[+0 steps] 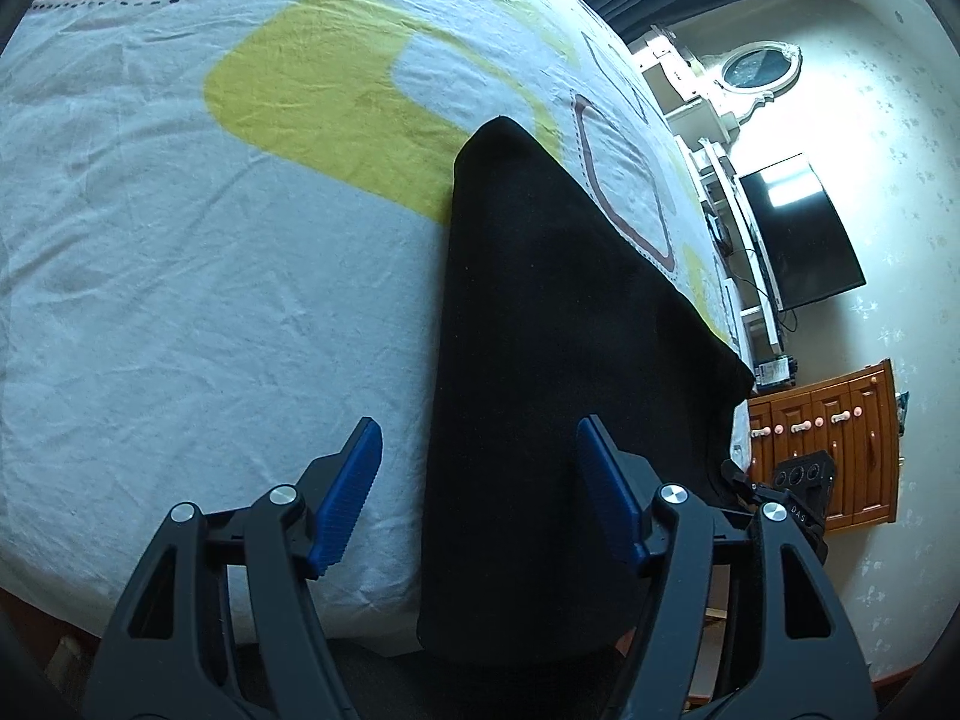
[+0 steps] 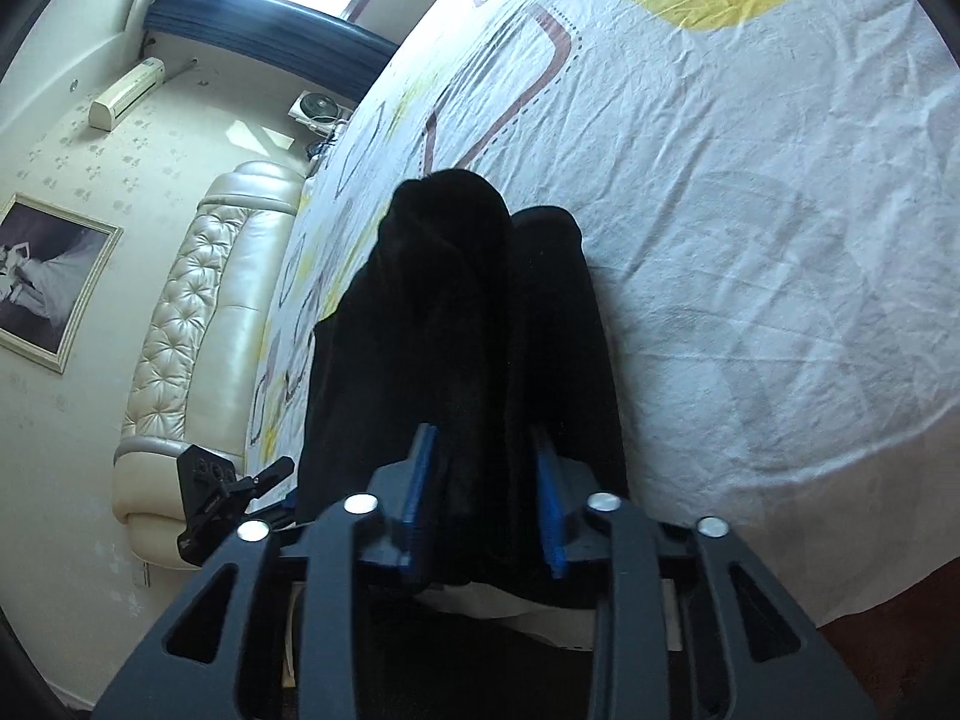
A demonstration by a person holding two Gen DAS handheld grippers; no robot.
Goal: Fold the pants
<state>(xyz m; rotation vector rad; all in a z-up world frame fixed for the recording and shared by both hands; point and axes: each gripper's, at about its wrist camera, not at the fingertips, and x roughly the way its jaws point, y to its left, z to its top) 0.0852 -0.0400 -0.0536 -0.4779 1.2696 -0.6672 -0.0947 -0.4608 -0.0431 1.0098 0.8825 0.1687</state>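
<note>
Black pants (image 1: 540, 372) lie flat on the patterned bed sheet (image 1: 210, 300), reaching from the near bed edge toward the far side. My left gripper (image 1: 480, 492) is open, its blue pads (image 1: 354, 492) straddling the pants' left edge near the bed edge, with nothing held. In the right wrist view the pants (image 2: 468, 312) show bunched folds. My right gripper (image 2: 483, 492) has its blue pads (image 2: 420, 492) on both sides of a fold of the pants at the near edge; it looks closed on the cloth. The right gripper's body shows in the left wrist view at the right (image 1: 798, 480).
The bed sheet (image 2: 750, 210) is white with yellow and brown shapes. A TV (image 1: 798, 234) and a wooden cabinet (image 1: 840, 450) stand beyond the bed. A cream leather headboard (image 2: 204, 312), a framed picture (image 2: 42, 282) and an air conditioner (image 2: 126, 93) are on the other side.
</note>
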